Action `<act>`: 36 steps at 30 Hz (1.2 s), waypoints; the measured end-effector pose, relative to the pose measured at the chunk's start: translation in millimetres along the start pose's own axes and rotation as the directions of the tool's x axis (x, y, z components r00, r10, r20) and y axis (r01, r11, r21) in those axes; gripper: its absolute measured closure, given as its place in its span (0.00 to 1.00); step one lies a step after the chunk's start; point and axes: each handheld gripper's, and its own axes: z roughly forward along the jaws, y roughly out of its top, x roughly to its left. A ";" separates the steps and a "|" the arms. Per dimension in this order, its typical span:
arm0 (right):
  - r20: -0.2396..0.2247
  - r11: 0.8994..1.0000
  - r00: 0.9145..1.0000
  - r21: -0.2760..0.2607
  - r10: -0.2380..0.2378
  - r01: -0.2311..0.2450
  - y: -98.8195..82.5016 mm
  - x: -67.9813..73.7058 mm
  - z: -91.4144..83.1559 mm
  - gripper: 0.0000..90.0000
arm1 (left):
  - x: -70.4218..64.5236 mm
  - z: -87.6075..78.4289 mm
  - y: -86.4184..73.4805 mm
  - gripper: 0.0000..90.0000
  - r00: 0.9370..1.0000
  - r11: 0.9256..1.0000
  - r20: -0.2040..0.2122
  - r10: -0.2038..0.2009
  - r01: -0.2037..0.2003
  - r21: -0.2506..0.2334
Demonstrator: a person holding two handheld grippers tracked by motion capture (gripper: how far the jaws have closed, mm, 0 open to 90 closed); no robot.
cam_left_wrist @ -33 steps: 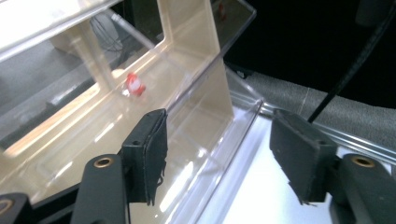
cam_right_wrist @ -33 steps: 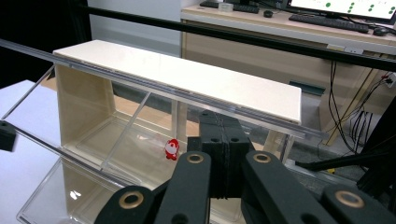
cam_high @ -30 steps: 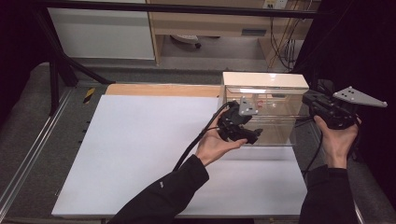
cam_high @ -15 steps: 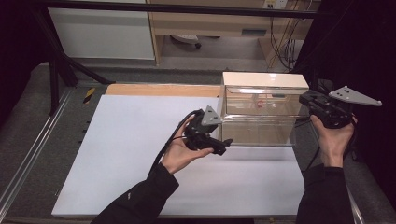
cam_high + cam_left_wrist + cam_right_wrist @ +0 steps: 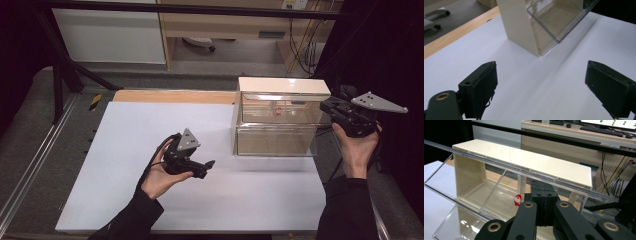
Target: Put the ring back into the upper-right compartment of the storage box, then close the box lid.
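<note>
Our left tongs [image 5: 202, 167] sit in the upturned left hand [image 5: 161, 179] just above the white worktop [image 5: 125, 150], left of and nearer than the box; their jaws have just been opening and now stand spread wide, with only bare worktop between them. In the left gripper view the two black pads [image 5: 484, 86] frame the sheet, and the near left corner of the box lies ahead, well apart from them.

Our right tongs [image 5: 332, 107] are held in the right hand [image 5: 357, 147] at the right end of the box, jaws pressed together. In the right gripper view the closed tips [image 5: 544, 197] lie right by the clear front flap [image 5: 474, 192]; we cannot tell whether they pinch its edge.

The cream storage box [image 5: 282, 86] stands at the far right of the worktop, its transparent front tilted outward from the top. Inside it, low down, sits a small red and white figure [image 5: 518, 199]. A wooden strip [image 5: 170, 96] borders the worktop's far edge
</note>
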 end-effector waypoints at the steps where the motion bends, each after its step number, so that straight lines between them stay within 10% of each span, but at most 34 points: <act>1: 0.000 1.000 1.000 0.000 -0.001 0.001 -0.3 -0.3 0.2 1.00 | 2.3 -1.3 -5.0 0.12 1.000 1.000 -0.004 -0.006 0.006 0.004; 36: 0.002 1.000 1.000 0.018 -0.009 0.009 -7.2 2.8 2.4 1.00 | 54.4 -52.1 -134.8 0.12 0.981 0.989 -0.134 -0.137 0.144 0.045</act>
